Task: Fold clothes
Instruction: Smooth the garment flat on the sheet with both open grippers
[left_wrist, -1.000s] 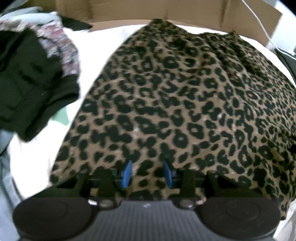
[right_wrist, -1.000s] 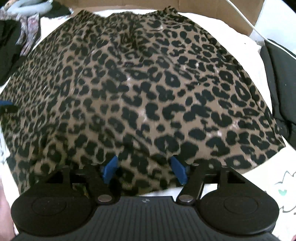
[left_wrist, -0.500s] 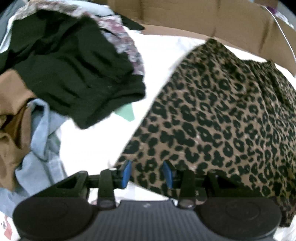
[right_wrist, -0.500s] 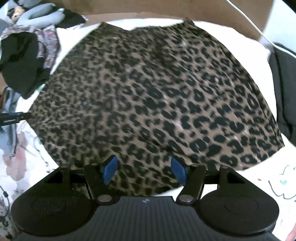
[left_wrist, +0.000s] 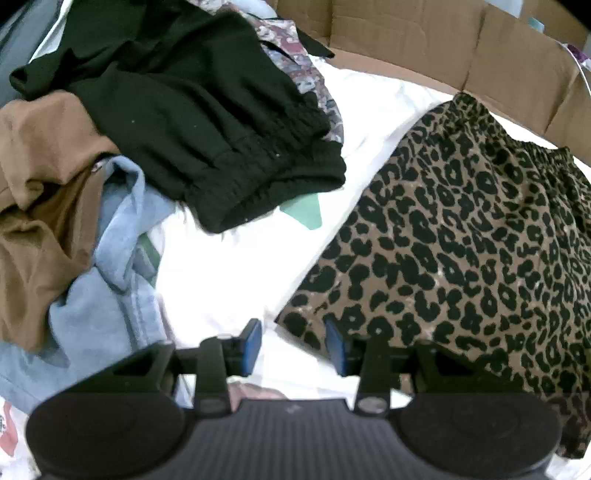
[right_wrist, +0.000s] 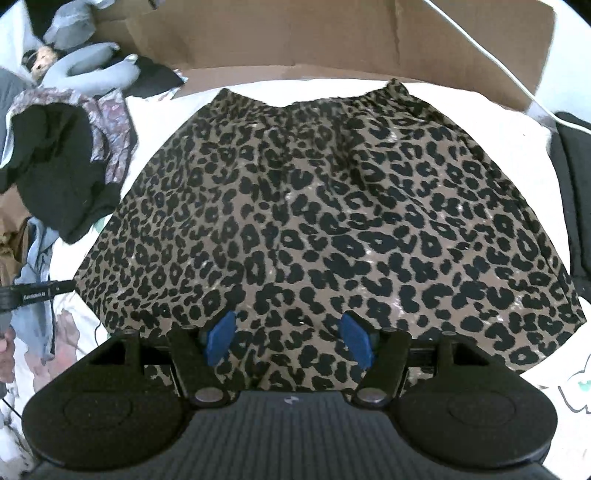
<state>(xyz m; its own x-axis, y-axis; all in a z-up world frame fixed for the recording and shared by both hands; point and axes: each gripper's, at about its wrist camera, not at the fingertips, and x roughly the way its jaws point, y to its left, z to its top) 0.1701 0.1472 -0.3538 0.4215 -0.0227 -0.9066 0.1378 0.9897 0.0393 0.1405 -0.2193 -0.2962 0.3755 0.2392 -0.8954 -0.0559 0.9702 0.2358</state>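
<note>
- Left gripper: hovering with blue pads apart, nothing pinched; gaping over white sheet, just off the skirt corner.
- Right gripper: hanging above the near hem, pads spread wide, gripping nothing; leopard fabric showing between and under the fingers, contact not clear.
- Skirt: lying spread flat on the sheet, hem toward the grippers, gathered waistband at the far edge by the cardboard wall; no fold in it yet.
- Step in hand, as a judgement: finishing the lay-out, lining up for the first fold; task looking barely begun.
- Next move calling for: dropping each gripper onto a hem corner, left on the near-left corner, right further toward the right corner; pinching only the skirt layers, not the sheet below.
- Then lifting both together and carrying hem to waistband, or side over side; keeping the lift even to avoid skewing.
- Thin fabric likely bunching or slipping from a shallow pinch.
- Further left: unfolded pile waiting, blue garment, brown garment, black garment on top, edge lying near the skirt but apart.
- Far: plush toy by the cardboard, white cable running over it, dark item at the right edge.
</note>
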